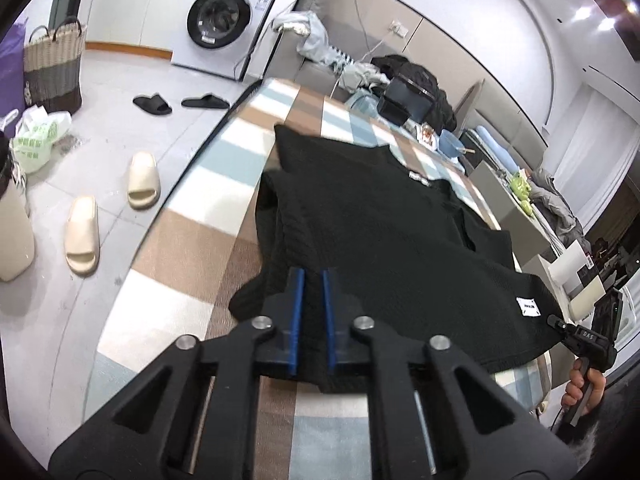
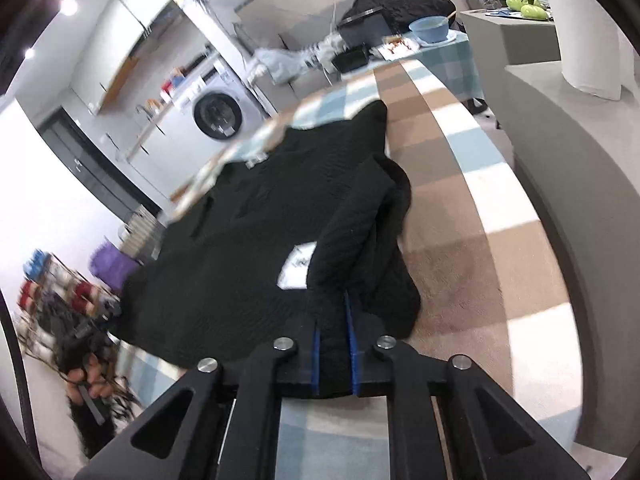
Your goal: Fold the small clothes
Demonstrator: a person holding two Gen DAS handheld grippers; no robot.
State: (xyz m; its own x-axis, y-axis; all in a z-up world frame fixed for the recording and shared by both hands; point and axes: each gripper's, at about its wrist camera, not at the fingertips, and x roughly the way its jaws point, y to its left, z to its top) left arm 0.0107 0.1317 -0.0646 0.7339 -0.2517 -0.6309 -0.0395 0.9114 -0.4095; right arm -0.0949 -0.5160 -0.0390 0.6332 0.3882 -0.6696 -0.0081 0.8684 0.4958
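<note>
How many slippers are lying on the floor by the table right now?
4. Two black slippers lie near the washing machine; two cream slippers lie closer, beside the checked table. Others may be hidden.

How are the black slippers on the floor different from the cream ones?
The black slippers are dark, flat and thin; the cream slippers are pale, puffy and thick-soled. The black slippers lie near the washing machine, toes pointing apart, while the cream slippers lie closer to the checked table, one ahead of the other. Both pairs are open-toed slides lying on the grey floor.
</note>
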